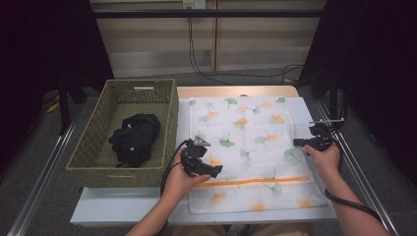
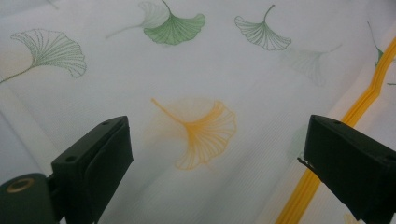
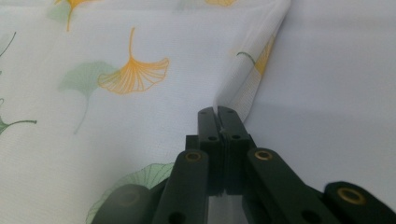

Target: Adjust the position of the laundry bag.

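Note:
A white cloth (image 1: 246, 147) printed with green and orange ginkgo leaves lies spread flat on the table, with an orange stripe (image 1: 255, 182) near its front. My left gripper (image 1: 216, 169) hovers over the cloth's left part, jaws wide open with nothing between them; in the left gripper view the gripper (image 2: 217, 144) frames an orange leaf on the cloth (image 2: 196, 70). My right gripper (image 1: 296, 142) is at the cloth's right edge. In the right gripper view that gripper (image 3: 217, 114) is shut on the hem, and the pinched edge (image 3: 254, 70) stands up in a small fold.
A woven green basket (image 1: 123, 93) sits at the table's left and holds a black garment (image 1: 135, 137). White table surface (image 3: 336, 93) shows to the right of the cloth. Cables (image 1: 196, 59) run along the floor behind the table.

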`<state>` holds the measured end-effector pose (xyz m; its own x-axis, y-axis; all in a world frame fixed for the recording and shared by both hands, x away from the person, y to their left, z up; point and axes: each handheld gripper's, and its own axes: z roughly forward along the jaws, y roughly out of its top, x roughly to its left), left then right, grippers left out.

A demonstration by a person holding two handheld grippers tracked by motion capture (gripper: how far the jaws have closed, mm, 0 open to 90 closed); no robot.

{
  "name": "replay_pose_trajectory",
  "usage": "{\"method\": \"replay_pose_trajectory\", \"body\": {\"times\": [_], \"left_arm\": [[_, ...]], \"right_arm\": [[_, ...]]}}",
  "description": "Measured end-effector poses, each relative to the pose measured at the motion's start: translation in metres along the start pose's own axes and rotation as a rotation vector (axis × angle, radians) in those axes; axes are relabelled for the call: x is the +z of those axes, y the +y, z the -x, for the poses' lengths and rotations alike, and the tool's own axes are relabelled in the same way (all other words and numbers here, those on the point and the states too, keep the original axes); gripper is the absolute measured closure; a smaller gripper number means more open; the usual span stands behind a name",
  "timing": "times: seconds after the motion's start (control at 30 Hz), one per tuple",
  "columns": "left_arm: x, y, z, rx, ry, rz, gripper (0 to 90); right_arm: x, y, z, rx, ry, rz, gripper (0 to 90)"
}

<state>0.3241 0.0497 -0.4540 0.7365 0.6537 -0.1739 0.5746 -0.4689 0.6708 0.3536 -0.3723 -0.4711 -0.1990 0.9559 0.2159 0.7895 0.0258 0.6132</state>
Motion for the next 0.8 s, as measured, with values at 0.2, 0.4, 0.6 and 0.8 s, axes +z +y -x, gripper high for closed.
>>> {"method": "replay_pose_trajectory", "body": {"times": [0.2, 0.4, 0.6, 0.8], "left_arm": [[-0.0005, 0.0001, -0.0006, 0.008, 0.003, -0.008, 7.6], [-0.0015, 0.0008, -0.0012, 0.016, -0.006, -0.019, 7.6], [-0.0007, 0.0007, 0.0003, -0.005, 0.002, 0.005, 7.6], [-0.0015, 0.0017, 0.0000, 0.017, 0.000, -0.010, 7.6]], "right_arm": [[-0.0018, -0.0020, 0.0035, 0.006, -0.001, 0.003, 89.3], [-0.0039, -0.0043, 0.0053, 0.025, -0.001, 0.002, 89.3], [-0.0053, -0.0058, 0.0060, 0.019, -0.003, 0.006, 89.1], [-0.0087, -0.0073, 0.0073, 0.037, -0.007, 0.018, 75.1]]}}
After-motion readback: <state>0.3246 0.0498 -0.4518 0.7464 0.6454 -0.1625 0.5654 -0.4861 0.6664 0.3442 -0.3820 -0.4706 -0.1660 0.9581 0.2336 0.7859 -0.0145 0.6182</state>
